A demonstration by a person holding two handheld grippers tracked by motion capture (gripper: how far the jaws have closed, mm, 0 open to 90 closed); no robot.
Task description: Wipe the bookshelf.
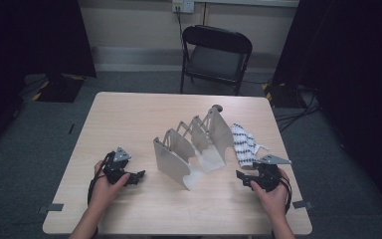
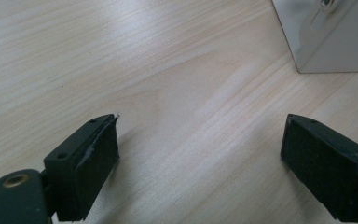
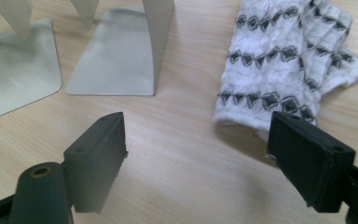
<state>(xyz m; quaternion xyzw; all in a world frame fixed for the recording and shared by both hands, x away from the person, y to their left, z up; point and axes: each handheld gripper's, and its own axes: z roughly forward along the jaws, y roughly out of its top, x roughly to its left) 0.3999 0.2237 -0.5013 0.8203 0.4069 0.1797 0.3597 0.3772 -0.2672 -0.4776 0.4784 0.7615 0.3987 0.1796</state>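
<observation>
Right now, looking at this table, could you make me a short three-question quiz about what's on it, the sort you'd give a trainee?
1. True or false: the right claw is clamped on the patterned cloth.
2. Which lies nearer the cloth: A) the left claw, B) the right claw?
3. Fill in: the metal rack stands on the ____ table.

Key
1. False: its jaws stand apart, with bare tabletop between them and the cloth just ahead.
2. B.
3. Wooden.
</observation>
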